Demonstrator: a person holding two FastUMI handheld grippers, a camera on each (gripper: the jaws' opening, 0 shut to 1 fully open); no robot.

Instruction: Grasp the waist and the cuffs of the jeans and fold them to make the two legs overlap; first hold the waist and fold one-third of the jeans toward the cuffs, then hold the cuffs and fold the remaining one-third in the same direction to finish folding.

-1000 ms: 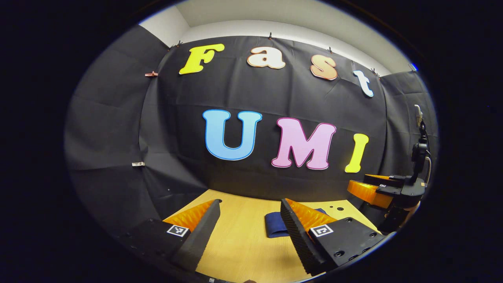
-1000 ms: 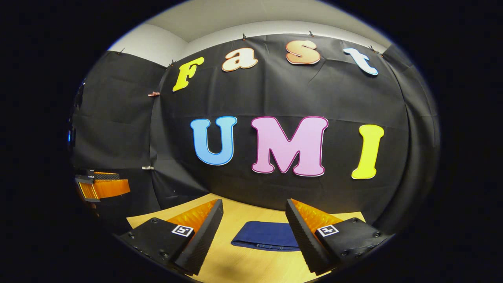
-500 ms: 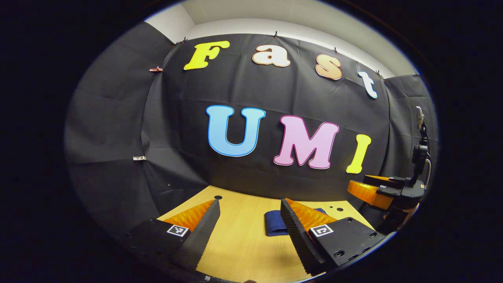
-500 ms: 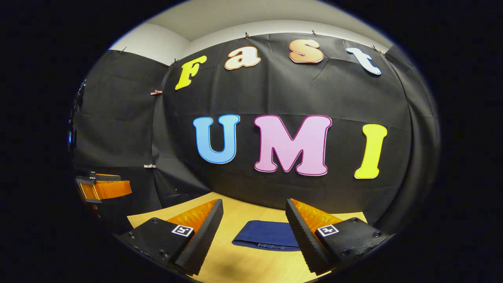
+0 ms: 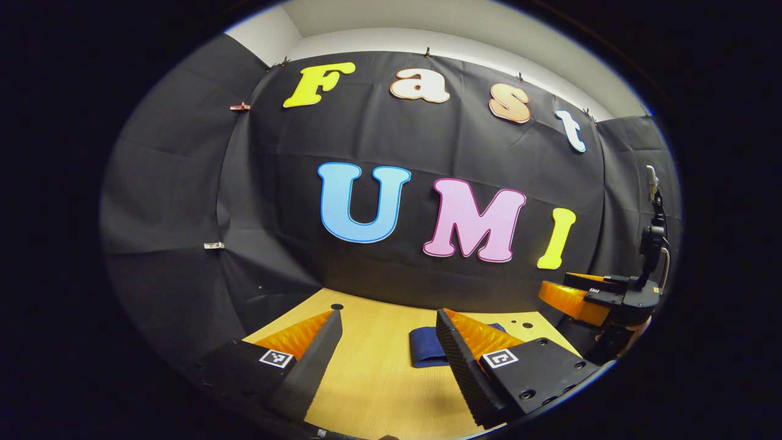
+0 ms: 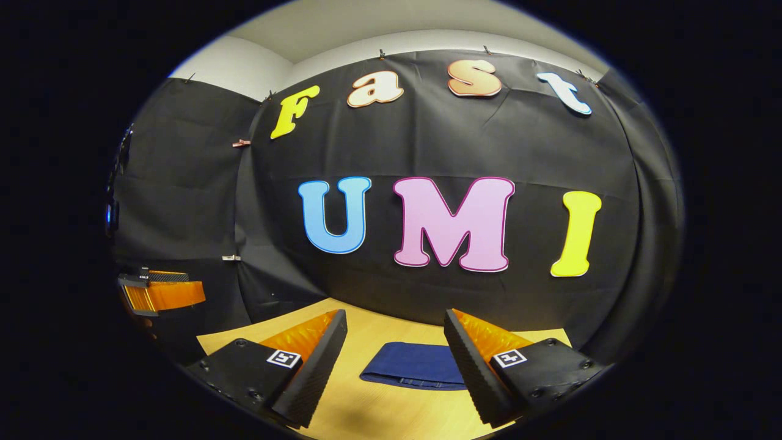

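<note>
Low in the right gripper view, the jeans (image 6: 415, 371) lay as a dark blue folded bundle on the wooden table (image 6: 379, 415), between and beyond the spread fingers of the right gripper (image 6: 396, 333), which held nothing and stood clear of the cloth. Against the frame half a second earlier, that view had barely changed; the bundle sat in the same lower-centre spot.

At the bottom of the left gripper view, the left gripper (image 5: 389, 333) was likewise released and empty, its fingers wide apart above the bare table (image 5: 379, 391). The jeans (image 5: 426, 351) showed just left of its right-hand finger, partly hidden behind it. Compared with a second ago, the wall had slid slightly downward in this view and a little more tabletop showed.

Small square black-and-white marker tags (image 5: 275, 358) sat on the finger mounts; they carried no readable writing.

At the lower right edge of the left gripper view, the right gripper (image 5: 571, 299) appeared farther off, with part of a hand (image 5: 635, 330) beneath it.
</note>
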